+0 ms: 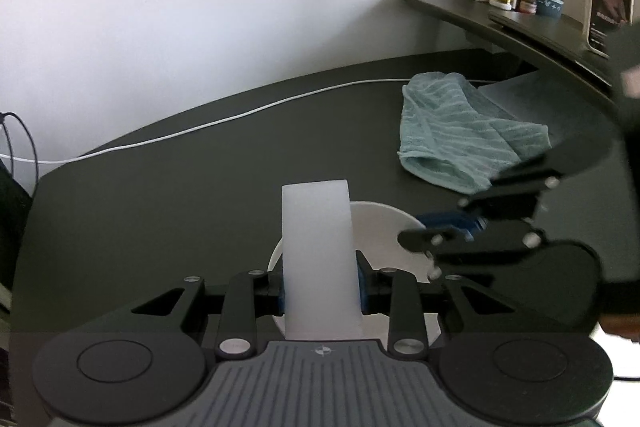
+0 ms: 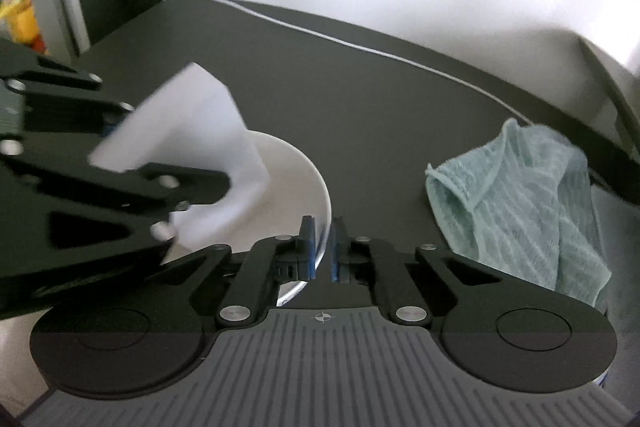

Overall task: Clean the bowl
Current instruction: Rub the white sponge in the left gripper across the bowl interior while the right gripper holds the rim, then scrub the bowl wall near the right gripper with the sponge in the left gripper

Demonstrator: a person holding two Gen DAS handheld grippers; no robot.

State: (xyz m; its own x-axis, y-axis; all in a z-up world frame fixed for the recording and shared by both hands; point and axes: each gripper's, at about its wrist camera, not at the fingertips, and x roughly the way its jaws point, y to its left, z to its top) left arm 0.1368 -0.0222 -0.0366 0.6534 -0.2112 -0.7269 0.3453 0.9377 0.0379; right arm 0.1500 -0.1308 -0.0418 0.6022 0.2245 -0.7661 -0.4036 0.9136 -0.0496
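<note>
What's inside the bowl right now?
Only the white sponge, gripped by the left gripper, dips into the bowl. The visible inner wall looks bare white; the sponge and gripper cover the bottom.

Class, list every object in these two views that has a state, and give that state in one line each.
left gripper: shut on the white sponge
right gripper: shut on the white bowl's rim
white bowl: upright on the dark table
green towel: crumpled, lying untouched
white cable: lying slack
</note>
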